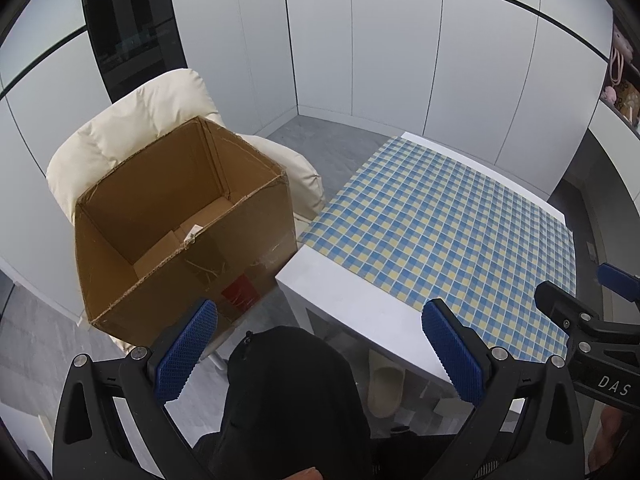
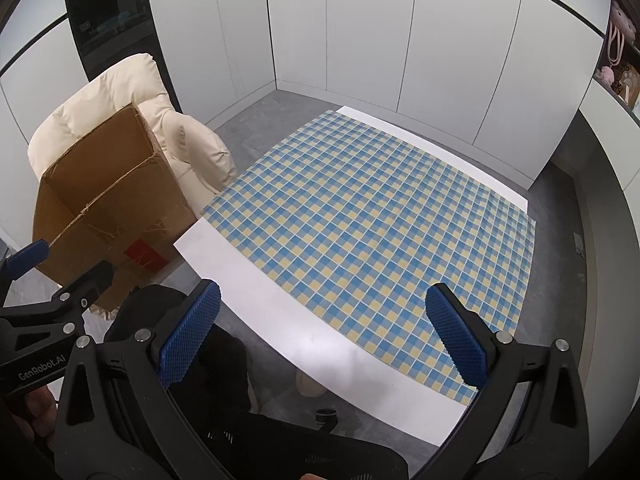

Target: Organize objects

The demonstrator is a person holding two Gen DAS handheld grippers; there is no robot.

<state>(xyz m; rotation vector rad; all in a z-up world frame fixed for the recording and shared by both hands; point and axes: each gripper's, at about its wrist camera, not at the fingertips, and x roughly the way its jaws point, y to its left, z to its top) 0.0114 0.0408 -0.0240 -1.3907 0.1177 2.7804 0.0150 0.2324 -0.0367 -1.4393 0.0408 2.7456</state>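
Note:
An open brown cardboard box (image 1: pixel 180 220) rests on a cream armchair (image 1: pixel 132 120) to the left of the table; only loose cardboard flaps show at its bottom. My left gripper (image 1: pixel 320 354) is open and holds nothing, hovering over a black fabric mass (image 1: pixel 288 392) beside the table's near corner. My right gripper (image 2: pixel 324 336) is open too, above the table's near white edge (image 2: pixel 260 300). Each gripper shows in the other's view: the right gripper (image 1: pixel 584 286) at the far right, the left gripper (image 2: pixel 64 266) at the far left by the box (image 2: pixel 108 200).
A blue and yellow checked cloth (image 2: pixel 360 220) covers most of the white table (image 1: pixel 340 300). A beige slipper (image 1: pixel 386 388) lies on the grey floor under the table. White cabinet walls stand behind. Shelves with pink plush items (image 1: pixel 622 64) are at the far right.

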